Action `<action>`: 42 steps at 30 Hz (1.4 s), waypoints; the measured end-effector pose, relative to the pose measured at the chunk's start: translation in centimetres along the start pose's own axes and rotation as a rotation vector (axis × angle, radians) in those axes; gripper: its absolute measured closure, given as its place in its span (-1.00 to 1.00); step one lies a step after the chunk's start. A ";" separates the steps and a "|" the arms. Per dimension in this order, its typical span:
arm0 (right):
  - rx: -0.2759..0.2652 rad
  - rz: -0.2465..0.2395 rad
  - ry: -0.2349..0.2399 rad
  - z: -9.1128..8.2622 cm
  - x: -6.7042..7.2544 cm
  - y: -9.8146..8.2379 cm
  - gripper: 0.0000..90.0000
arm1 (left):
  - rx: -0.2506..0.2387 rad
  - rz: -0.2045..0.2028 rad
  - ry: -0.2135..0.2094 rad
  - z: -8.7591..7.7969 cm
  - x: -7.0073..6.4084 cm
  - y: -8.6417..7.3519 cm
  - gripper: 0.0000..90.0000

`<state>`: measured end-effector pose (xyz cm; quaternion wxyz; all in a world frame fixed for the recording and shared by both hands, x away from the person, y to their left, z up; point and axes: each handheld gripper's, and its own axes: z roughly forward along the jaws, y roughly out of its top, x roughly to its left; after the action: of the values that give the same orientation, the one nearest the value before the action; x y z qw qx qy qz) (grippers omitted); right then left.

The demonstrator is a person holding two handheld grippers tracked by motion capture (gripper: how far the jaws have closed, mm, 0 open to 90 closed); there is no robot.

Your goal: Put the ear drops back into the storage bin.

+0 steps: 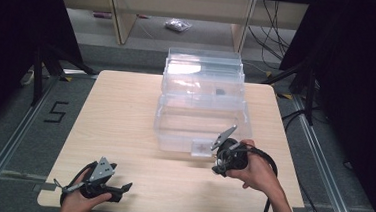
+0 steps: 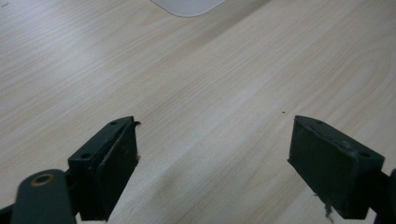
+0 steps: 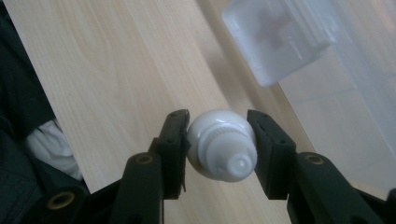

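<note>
My right gripper point(image 1: 220, 166) hovers just in front of the clear plastic drawer unit point(image 1: 203, 77), near the table's front right. In the right gripper view, the right gripper point(image 3: 218, 123) is shut on a small white bottle-like piece point(image 3: 219, 144) with a ribbed neck and a nozzle tip facing the camera. The frosted drawer handle point(image 3: 280, 37) is close behind it. My left gripper point(image 1: 115, 183) rests at the front left edge of the wooden table point(image 1: 125, 111). Seen in its own view, the left gripper point(image 2: 212, 140) is open wide over bare wood.
A small dark item point(image 1: 220, 92) lies inside the upper drawer. One corner of the drawer unit point(image 2: 187, 4) reaches the top of the left gripper view. Beyond the table are shelf legs, a plastic bag point(image 1: 177, 25) on the floor, and cables at the right.
</note>
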<state>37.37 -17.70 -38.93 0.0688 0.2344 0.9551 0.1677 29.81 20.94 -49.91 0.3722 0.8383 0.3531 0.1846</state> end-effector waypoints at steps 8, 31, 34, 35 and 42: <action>-0.011 0.032 -0.013 -1.5 -1.5 -0.2 0.34 | -0.020 -0.027 -0.008 0.1 -0.2 0.0 -0.67; 0.009 0.120 -0.084 -5.5 -7.1 0.5 0.34 | -0.004 -0.006 0.006 0.1 0.0 0.0 -0.67; 0.007 0.142 -0.078 -5.5 -7.7 0.8 0.34 | 0.000 -0.004 0.001 0.0 0.0 0.0 -0.67; 0.009 0.147 -0.077 -5.6 -8.0 0.9 0.34 | -0.026 -0.025 -0.007 0.2 -0.1 0.0 -0.67; 0.025 0.184 -0.078 -5.3 -9.7 1.5 0.34 | -0.008 -0.003 -0.005 0.1 0.0 0.0 -0.67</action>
<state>45.50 -22.53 -32.93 0.0871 0.3283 0.9281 0.1523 29.90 20.93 -49.95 0.3768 0.8366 0.3527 0.1834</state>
